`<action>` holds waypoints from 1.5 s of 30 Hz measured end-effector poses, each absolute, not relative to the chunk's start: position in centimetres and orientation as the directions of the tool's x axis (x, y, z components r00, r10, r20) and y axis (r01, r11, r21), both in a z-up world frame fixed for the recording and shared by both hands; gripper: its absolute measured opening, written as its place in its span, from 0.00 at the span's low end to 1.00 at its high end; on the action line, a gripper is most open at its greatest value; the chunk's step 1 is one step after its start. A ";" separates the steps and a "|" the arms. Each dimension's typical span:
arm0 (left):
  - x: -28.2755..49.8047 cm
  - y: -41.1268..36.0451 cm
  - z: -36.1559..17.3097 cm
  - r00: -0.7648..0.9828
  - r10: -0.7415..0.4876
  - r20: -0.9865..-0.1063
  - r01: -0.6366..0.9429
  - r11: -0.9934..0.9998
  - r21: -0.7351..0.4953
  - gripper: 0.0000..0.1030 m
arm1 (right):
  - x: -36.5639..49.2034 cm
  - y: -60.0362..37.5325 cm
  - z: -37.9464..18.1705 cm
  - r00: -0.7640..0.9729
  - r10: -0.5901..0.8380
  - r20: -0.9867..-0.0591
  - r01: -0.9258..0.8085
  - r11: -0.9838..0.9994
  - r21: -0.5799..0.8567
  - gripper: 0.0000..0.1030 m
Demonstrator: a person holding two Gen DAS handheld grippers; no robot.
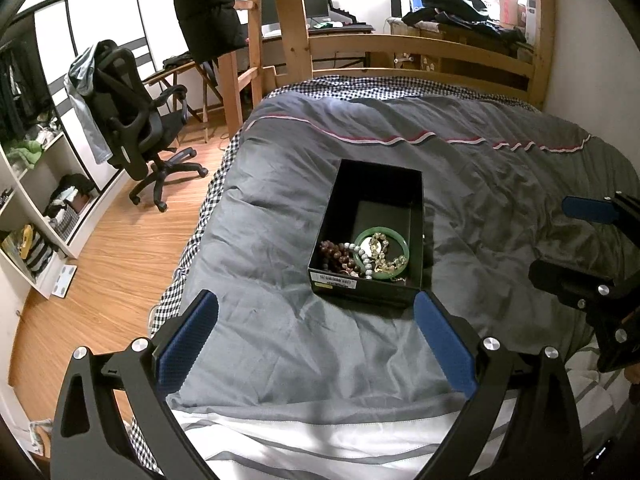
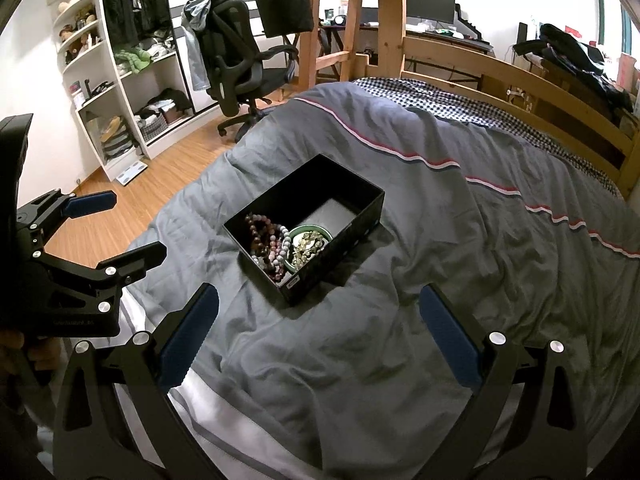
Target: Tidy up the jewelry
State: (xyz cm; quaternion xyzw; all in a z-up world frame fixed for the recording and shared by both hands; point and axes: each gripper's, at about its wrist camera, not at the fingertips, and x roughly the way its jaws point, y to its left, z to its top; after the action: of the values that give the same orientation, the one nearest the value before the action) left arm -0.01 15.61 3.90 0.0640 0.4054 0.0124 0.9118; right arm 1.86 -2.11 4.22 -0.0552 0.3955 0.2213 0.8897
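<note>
Rigid, slippery green jade bangle (image 1: 382, 254) in black rectangular cardboard box (image 1: 372, 288), under limp beaded strands (image 2: 266, 246): rim-grip; both my grippers (image 1: 316, 344) (image 2: 320, 342) gape empty.

Black box of jewelry on a grey duvet.

The box (image 2: 304, 228) holds a green bangle (image 2: 310, 246) and beaded bracelets (image 2: 266, 244) at its near end. The right gripper (image 2: 320, 334) hangs wide open before it; the left gripper (image 2: 120, 224) is also spread, off to the left.
</note>
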 end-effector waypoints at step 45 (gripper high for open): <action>-0.4 15.1 3.5 0.674 0.064 -0.736 0.056 0.989 0.138 0.94 | 1.7 -2.0 4.2 0.587 0.351 -0.730 -0.438 0.896 0.079 0.96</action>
State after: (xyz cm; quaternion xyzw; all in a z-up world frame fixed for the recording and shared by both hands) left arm -0.38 15.10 3.52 0.0747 0.4036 0.0023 0.9119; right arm 1.73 -2.03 4.17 -0.0546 0.3966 0.2217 0.8891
